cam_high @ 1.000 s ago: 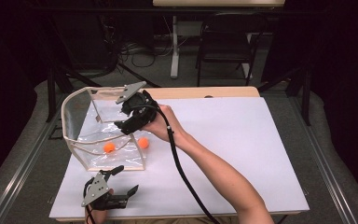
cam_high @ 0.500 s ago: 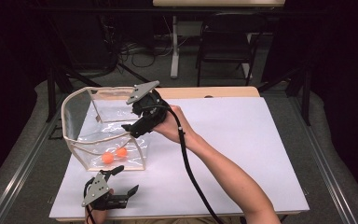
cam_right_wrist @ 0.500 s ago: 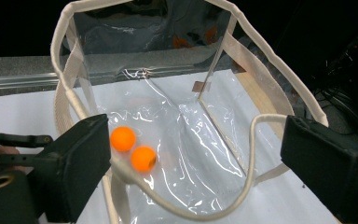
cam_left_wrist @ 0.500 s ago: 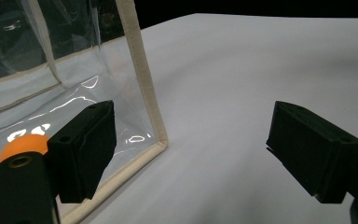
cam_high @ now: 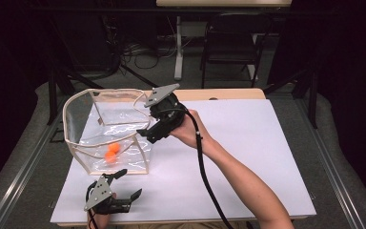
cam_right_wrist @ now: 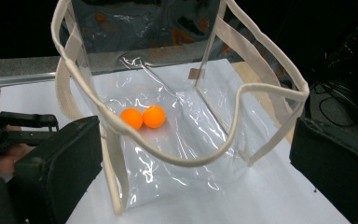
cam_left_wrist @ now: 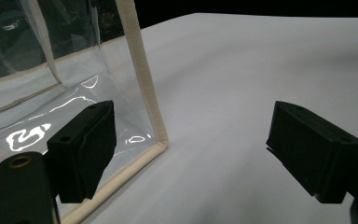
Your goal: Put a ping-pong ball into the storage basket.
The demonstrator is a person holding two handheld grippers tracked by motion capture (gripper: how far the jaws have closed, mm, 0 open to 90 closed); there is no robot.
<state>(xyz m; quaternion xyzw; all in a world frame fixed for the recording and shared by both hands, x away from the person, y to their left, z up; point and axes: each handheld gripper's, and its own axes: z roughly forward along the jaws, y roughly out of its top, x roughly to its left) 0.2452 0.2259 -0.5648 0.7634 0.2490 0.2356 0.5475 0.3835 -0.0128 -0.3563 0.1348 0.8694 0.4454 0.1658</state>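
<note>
Since a second ago the right gripper [cam_high: 143, 135] has pulled back out of the clear bag [cam_high: 106, 128] - jaws wide apart, holding nothing. Both orange balls [cam_right_wrist: 143, 117] sit touching on the bag's floor, while the left gripper [cam_high: 129, 183] rests open on the table [cam_high: 267, 157] just beside the bag.

light: we are seeing the white table [cam_high: 248, 157] glowing bright under overhead light, surroundings from 9 to 3 o'clock sinking into dark | glare: white glints are streaking the clear bag [cam_right_wrist: 177, 140] | focus: near jaws are blurring softly
</note>
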